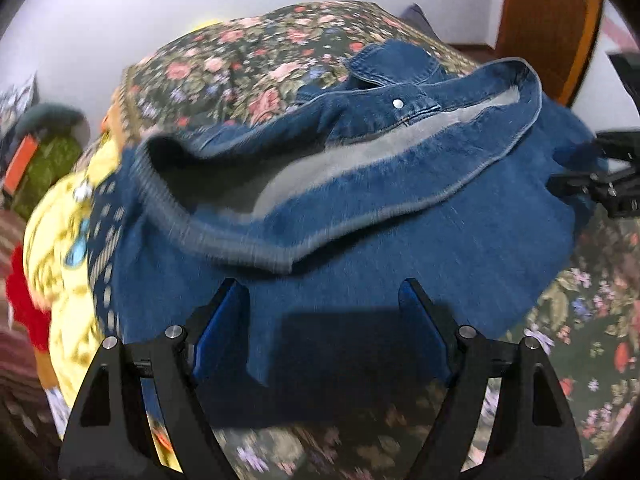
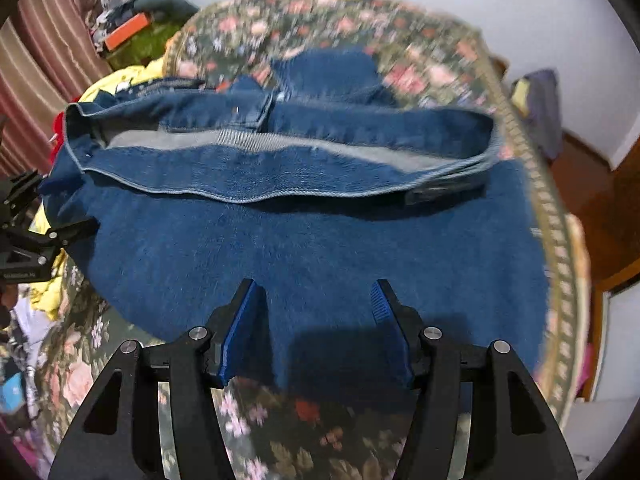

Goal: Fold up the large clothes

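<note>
Blue denim jeans (image 1: pixel 360 240) lie folded on a floral bedspread (image 1: pixel 240 64), with the waistband gaping and its grey inside showing. A metal button (image 1: pixel 397 103) sits on the waistband. My left gripper (image 1: pixel 322 292) is open just above the near edge of the denim, which lies between its blue pads without being pressed. In the right wrist view the same jeans (image 2: pixel 300 240) fill the middle. My right gripper (image 2: pixel 316 292) is open over their near edge too, gripping nothing. Each gripper shows at the other view's side edge: the right one (image 1: pixel 600 184) and the left one (image 2: pixel 32 236).
A yellow patterned garment (image 1: pixel 64 248) and a red cloth (image 1: pixel 24 300) are heaped left of the jeans. More clutter lies by the striped curtain (image 2: pixel 36 80). The bed's trimmed edge (image 2: pixel 560 240) drops off on the right, with wooden floor and a door (image 1: pixel 540 12) beyond.
</note>
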`<state>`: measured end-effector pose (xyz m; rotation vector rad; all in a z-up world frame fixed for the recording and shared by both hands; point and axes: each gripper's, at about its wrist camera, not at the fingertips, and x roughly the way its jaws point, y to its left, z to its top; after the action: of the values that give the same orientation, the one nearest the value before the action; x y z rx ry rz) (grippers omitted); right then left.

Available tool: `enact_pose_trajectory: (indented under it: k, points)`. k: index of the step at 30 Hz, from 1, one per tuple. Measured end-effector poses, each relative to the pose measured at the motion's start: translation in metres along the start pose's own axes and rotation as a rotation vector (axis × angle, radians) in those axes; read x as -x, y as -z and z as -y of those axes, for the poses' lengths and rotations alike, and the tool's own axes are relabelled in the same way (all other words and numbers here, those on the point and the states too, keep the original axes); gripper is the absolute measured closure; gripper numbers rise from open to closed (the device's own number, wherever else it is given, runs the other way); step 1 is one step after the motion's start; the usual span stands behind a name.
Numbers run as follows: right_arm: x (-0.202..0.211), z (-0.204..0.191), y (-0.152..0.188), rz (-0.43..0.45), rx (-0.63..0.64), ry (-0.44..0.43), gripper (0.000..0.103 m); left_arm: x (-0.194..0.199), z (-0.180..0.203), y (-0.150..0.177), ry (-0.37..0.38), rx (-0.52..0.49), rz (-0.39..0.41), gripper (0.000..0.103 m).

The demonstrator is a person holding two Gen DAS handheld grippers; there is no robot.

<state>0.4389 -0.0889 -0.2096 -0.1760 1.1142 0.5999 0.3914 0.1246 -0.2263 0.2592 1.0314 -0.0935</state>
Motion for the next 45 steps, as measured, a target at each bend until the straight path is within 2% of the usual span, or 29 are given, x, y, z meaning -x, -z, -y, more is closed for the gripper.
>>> enact_pose_trajectory:
  k: [2, 5, 8, 11, 14, 16, 20, 26, 30, 33, 34, 36, 39, 45]
  points:
    - [-0.012, 0.006, -0.021, -0.023, -0.009, -0.010, 0.048, -0.011, -0.003, -0.015, -0.020, -0.020, -0.013, 0.023]
    - [-0.023, 0.014, -0.053, -0.042, -0.028, -0.014, 0.048, -0.022, -0.021, -0.045, -0.024, 0.022, -0.020, 0.023]
    - [-0.020, 0.026, -0.081, 0.025, -0.095, 0.044, 0.049, -0.027, -0.049, -0.077, -0.004, 0.146, -0.013, 0.023]
    - [-0.001, 0.031, -0.094, 0.156, -0.207, 0.100, 0.049, -0.018, -0.078, -0.094, -0.017, 0.308, 0.050, 0.024]
    - [0.011, 0.022, -0.093, 0.191, -0.206, 0.045, 0.049, -0.010, -0.094, -0.093, 0.068, 0.433, 0.079, 0.024]
    - [0.017, 0.007, -0.085, 0.197, -0.169, 0.031, 0.049, -0.006, -0.089, -0.088, 0.076, 0.428, 0.083, 0.024]
    - [0.020, -0.025, -0.062, 0.177, -0.050, 0.006, 0.049, 0.014, -0.068, -0.076, 0.017, 0.339, 0.124, 0.024]
    - [0.007, -0.056, -0.026, 0.126, 0.083, 0.022, 0.048, 0.035, -0.031, -0.051, 0.076, 0.248, 0.142, 0.022]
    - [-0.006, -0.045, -0.010, 0.072, 0.065, 0.038, 0.046, 0.023, -0.002, -0.028, 0.077, 0.187, 0.099, 0.021]
    - [-0.001, -0.025, 0.002, 0.086, -0.002, 0.061, 0.024, 0.000, 0.018, -0.011, 0.064, 0.166, 0.026, 0.020]
    - [0.001, -0.019, 0.005, 0.086, -0.014, 0.086, 0.023, -0.008, 0.023, -0.007, 0.032, 0.160, 0.010, 0.020]
    - [0.004, -0.006, 0.011, 0.061, -0.027, 0.119, 0.023, -0.015, 0.030, -0.001, -0.021, 0.158, 0.026, 0.015]
    - [0.016, 0.008, 0.023, 0.083, -0.049, 0.094, 0.023, -0.014, 0.028, 0.001, -0.023, 0.199, 0.045, 0.014]
    - [0.034, 0.028, 0.037, 0.101, -0.075, 0.163, 0.022, -0.005, 0.017, 0.004, -0.027, 0.243, 0.045, 0.014]
